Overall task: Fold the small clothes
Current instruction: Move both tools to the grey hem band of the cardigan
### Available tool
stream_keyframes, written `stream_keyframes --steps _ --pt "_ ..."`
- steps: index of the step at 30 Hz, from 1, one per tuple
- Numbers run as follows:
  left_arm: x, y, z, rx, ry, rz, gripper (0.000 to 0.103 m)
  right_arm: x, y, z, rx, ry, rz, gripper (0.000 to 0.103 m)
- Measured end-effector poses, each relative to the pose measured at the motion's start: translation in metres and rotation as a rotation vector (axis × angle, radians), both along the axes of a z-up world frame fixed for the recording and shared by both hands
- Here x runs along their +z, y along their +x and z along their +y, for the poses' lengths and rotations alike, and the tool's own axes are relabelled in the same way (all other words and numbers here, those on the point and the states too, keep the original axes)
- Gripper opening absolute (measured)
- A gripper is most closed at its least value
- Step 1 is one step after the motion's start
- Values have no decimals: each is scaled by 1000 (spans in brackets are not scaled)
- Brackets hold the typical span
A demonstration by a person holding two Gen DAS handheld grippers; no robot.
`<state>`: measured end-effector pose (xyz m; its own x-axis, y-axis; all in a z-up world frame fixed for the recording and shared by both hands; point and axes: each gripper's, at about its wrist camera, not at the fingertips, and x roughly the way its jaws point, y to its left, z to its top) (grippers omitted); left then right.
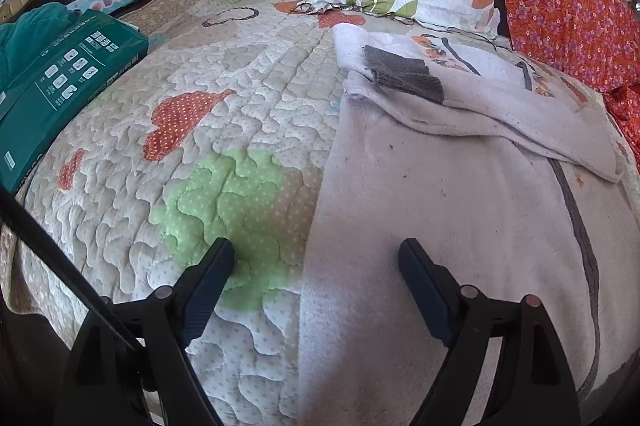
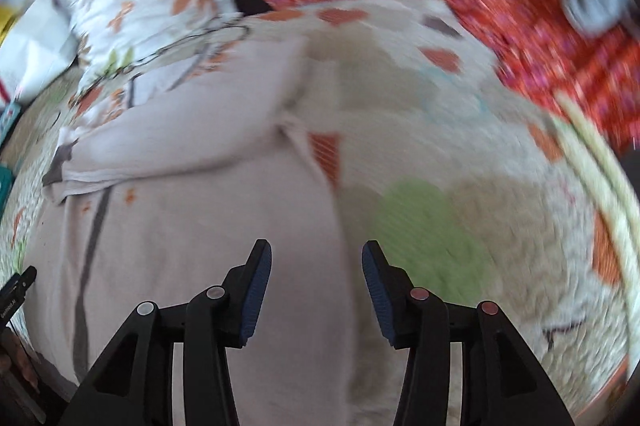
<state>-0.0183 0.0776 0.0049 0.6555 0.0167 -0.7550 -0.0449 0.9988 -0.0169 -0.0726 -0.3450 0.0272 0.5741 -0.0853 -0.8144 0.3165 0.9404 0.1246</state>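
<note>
Honestly, both my grippers hang empty: the left gripper (image 1: 316, 258) spread wide across the left edge of the garment (image 1: 440, 210), the right gripper (image 2: 317, 258) parted less over its right edge. The garment lies flat on the quilt (image 1: 120, 194), a sleeve (image 1: 460, 106) already folded across. If I bite too deep I may pinch quilt too. The right view is blurred, so I could miss the edge.

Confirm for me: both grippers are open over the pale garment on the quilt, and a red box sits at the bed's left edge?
Not quite. The box is dark green, as the left wrist view shows. The left gripper and right gripper are open, over the pale garment on the quilt.
</note>
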Motion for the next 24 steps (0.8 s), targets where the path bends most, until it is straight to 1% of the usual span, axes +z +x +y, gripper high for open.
stream_keyframes --steps 2,3,5,7,9,11,13,15,18,20,24 --pt "-1 -3 -2 7 11 -11 86 -10 -11 -5 -7 36 -14 52" --pt "-1 -5 -2 10 14 -14 87 -11 -19 -4 -5 33 -53 52" --pt "-2 -8 -3 15 14 -14 87 -13 -24 0 0 23 -72 57" --pt "-2 -11 -3 19 4 -2 87 -14 -25 5 10 15 -87 65" --pt "0 -13 -1 10 -23 23 87 -15 -24 9 18 6 -87 69" --pt "2 -18 3 -11 -92 47 86 -16 -24 11 30 23 -93 72" --pt "3 -26 11 -36 -189 62 82 -16 -28 9 42 99 -110 73" --pt "3 -34 16 -50 -257 73 72 -17 -31 6 49 184 -129 73" --pt "1 -44 22 -82 -340 93 60 -19 -35 2 59 315 -149 73" --pt "-1 -49 23 -104 -390 108 57 -21 -37 -1 56 391 -159 73" --pt "-6 -59 25 -124 -463 134 55 -25 -41 -8 37 510 -169 73"
